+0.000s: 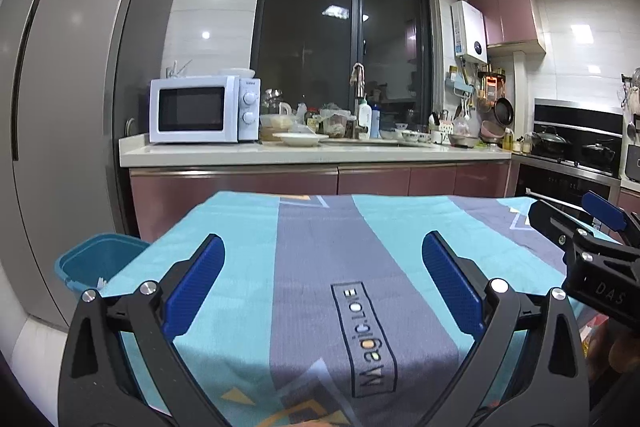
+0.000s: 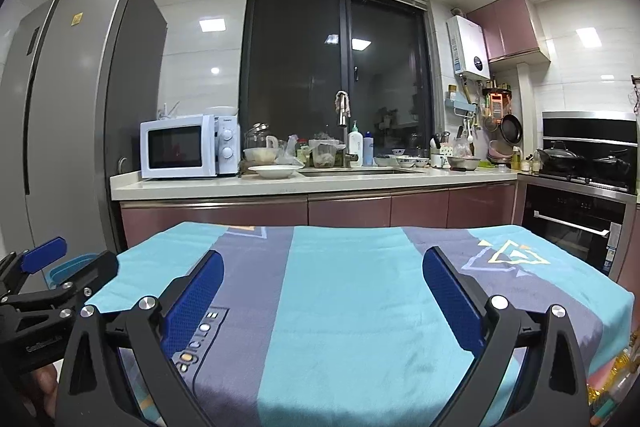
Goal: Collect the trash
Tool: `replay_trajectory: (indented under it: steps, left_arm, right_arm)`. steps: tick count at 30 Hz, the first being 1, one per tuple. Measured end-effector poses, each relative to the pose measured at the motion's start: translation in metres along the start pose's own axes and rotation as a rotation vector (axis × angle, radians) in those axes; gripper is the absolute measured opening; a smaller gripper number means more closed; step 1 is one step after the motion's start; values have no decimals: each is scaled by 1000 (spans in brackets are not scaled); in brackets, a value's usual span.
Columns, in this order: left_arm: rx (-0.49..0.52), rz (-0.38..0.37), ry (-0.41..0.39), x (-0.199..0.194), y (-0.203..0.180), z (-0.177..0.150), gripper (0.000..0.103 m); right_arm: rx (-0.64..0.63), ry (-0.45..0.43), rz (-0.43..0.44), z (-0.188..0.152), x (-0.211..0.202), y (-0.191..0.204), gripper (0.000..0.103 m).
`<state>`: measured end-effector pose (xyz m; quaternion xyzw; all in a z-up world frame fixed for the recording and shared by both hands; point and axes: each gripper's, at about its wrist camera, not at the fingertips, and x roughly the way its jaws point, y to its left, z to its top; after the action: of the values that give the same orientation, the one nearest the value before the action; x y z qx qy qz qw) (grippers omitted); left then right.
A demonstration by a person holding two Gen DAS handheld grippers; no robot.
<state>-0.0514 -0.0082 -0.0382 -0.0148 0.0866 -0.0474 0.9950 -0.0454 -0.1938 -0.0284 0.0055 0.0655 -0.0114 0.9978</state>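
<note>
Both my grippers, left gripper and right gripper, hover spread wide, empty, above the striped blanket; blue bin at its left.

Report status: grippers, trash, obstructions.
Left gripper open, empty. Right gripper open, empty. No trash seen on the cloth-covered table; blue bin at its left edge. Nothing in the way.

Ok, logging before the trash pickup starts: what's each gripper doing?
Left gripper: open, holding nothing.
Right gripper: open, holding nothing.
</note>
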Motion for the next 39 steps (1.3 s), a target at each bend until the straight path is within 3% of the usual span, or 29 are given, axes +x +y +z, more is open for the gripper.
replay_trajectory:
  steps: [39]
  left_arm:
    - [8, 6, -11, 0, 5, 6, 97]
  right_arm:
    - [7, 35, -6, -4, 1, 1, 96]
